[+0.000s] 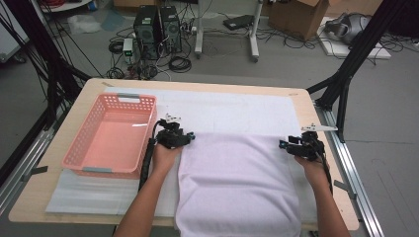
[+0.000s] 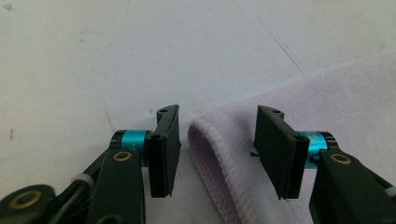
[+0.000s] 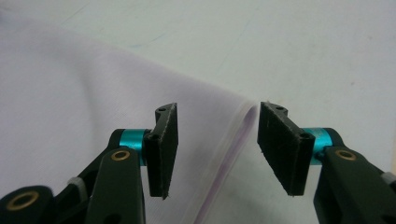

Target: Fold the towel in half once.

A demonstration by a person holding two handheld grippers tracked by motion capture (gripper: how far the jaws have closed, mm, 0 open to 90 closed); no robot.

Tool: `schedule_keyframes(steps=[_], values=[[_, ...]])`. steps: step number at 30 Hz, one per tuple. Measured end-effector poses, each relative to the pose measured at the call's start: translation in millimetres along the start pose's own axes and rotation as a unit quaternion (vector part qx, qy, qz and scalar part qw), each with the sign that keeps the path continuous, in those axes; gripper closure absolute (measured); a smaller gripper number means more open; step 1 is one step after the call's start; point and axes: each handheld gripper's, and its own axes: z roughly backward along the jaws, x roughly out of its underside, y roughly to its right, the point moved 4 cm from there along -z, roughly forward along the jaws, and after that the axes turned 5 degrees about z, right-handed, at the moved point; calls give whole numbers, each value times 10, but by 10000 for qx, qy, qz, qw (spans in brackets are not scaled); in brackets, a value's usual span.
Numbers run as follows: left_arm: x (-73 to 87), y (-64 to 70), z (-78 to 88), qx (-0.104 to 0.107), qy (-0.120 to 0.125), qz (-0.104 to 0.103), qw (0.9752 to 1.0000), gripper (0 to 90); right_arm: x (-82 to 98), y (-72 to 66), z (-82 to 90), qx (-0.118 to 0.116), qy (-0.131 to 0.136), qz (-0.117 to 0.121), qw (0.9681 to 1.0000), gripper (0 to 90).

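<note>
Here, both grippers at the folded towel's (image 1: 237,182) far corners.
Left gripper (image 2: 217,135) and right gripper (image 3: 217,140) jaws stand apart, straddling the towel's edges, unpressed.

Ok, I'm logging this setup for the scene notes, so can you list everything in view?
towel: one, pale lilac, folded, table middle to near edge
basket: one, pink, table left
mat: one, white, under towel and basket
table: one, light wood
computer towers: two, black, floor beyond table
cardboard box: one, brown, floor far right
left gripper: black, jaws open at the towel's far left corner
right gripper: black, jaws open at the far right corner
</note>
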Motion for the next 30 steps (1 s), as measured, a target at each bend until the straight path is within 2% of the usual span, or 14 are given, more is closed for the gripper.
schedule_keyframes(steps=[3,5,6,7,8,9,11,12,14,16,21,23,28,30], values=[[-4,-25,5,-113,-17,-131,9998,642,-42,82,-151,15,-92,-98,9999,450],[-4,-32,2,152,-60,-36,9999,820,-26,93,-247,-12,-265,2,9996,499],[-6,-14,1,92,-59,-104,9999,837,-7,84,-291,19,-361,64,9993,527],[-8,-5,1,66,-52,-175,9998,845,-12,83,-282,129,-372,229,9990,662],[-13,-7,2,70,-44,-159,9998,848,-16,89,-267,-17,-351,166,9992,845],[-30,-15,10,61,-10,-64,10000,849,-19,90,-259,-22,-337,151,9993,853],[-104,-9,33,48,382,152,9991,852,-35,116,-255,71,-310,251,9992,870],[-143,-6,40,34,494,160,9986,853,-52,139,-251,109,-229,210,9995,871],[-245,9,21,-12,419,-19,9991,853,-96,196,-231,215,-14,102,9997,872],[-359,14,13,-5,662,-70,9978,853,-157,252,-211,392,130,113,9991,872],[-654,-18,-93,-101,694,-126,9975,853,-351,366,-191,665,449,168,9966,872],[-761,-48,-136,-124,778,-3,9969,852,-426,405,-207,728,571,199,9955,872],[-804,-112,-237,-210,784,123,9966,851,-535,476,-336,777,620,39,9950,871],[-787,-133,-258,-173,786,305,9963,844,-562,481,-399,817,637,26,9946,866]])
